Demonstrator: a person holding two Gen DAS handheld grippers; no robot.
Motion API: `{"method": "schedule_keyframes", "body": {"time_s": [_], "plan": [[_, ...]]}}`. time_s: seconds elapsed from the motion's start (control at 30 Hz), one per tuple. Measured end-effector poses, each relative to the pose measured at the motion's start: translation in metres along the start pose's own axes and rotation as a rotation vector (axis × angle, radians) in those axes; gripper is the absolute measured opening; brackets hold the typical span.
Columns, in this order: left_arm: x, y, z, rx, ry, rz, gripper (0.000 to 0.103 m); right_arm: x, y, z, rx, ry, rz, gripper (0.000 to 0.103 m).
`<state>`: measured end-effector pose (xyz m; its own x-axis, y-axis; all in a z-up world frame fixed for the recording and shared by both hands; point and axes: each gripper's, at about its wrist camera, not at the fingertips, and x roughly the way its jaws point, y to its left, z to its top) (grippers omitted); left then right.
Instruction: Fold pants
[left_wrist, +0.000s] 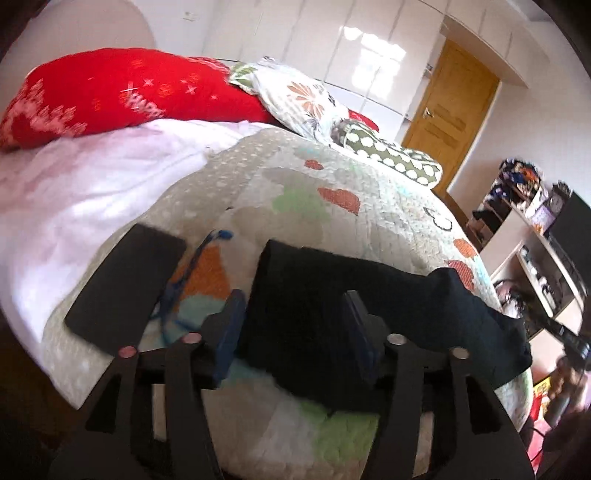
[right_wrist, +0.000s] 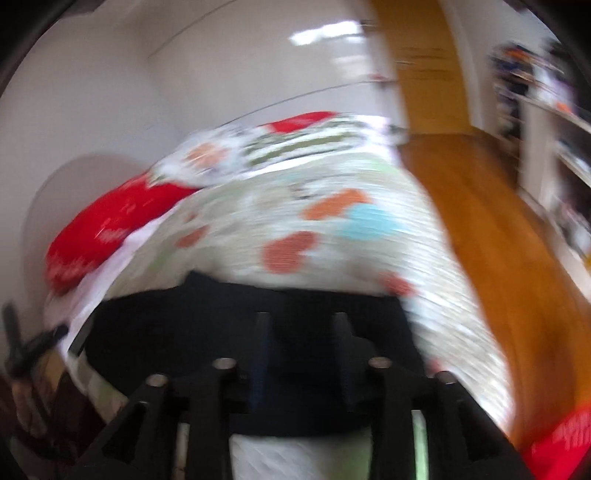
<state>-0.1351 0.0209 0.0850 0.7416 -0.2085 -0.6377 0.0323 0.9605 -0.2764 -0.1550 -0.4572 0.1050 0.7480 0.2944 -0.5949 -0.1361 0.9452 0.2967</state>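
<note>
The dark folded pants (left_wrist: 369, 306) lie as a flat bundle on the patterned quilt (left_wrist: 332, 184) of a bed. My left gripper (left_wrist: 293, 314) hovers over their left part, open, with its blue-padded fingers (left_wrist: 232, 317) apart and cloth showing between them but not pinched. The right wrist view is blurred. In it the pants (right_wrist: 184, 332) spread dark across the quilt (right_wrist: 295, 221), and my right gripper (right_wrist: 301, 332) stands open above their middle, nothing gripped between its fingers (right_wrist: 262, 332).
A black flat phone-like slab (left_wrist: 125, 288) and a blue cord (left_wrist: 192, 273) lie left of the pants. A red pillow (left_wrist: 122, 92), a floral pillow (left_wrist: 295, 96) and a green dotted pillow (left_wrist: 388, 151) sit at the head. To the right are a wooden door (left_wrist: 450, 118) and cluttered shelves (left_wrist: 535, 229).
</note>
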Motion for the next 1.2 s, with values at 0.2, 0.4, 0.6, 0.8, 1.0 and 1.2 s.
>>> {"method": "schedule_keyframes", "body": {"time_s": [0.2,0.4,0.6,0.8,1.0,1.2], "plan": [[0.067,-0.008,0.018,0.004,0.112,0.012,0.072,0.116,0.061,0.031,-0.128,0.163,0.154,0.049],[0.112,-0.002,0.026,-0.005,0.193,-0.001,0.072,0.181,0.079,0.037,-0.202,0.252,0.204,0.046],[0.112,-0.006,0.027,0.032,0.167,-0.026,0.032,0.189,0.092,0.047,-0.227,0.219,0.184,0.003],[0.106,0.006,0.022,-0.02,0.116,-0.003,0.031,0.228,0.094,0.053,-0.177,0.22,0.055,0.001],[0.103,0.01,0.022,-0.04,0.113,-0.017,0.031,0.182,0.08,0.057,-0.12,0.156,0.144,0.025],[0.103,0.011,0.023,-0.059,0.113,-0.021,0.031,0.177,0.087,0.05,-0.153,0.189,0.243,0.067]]}}
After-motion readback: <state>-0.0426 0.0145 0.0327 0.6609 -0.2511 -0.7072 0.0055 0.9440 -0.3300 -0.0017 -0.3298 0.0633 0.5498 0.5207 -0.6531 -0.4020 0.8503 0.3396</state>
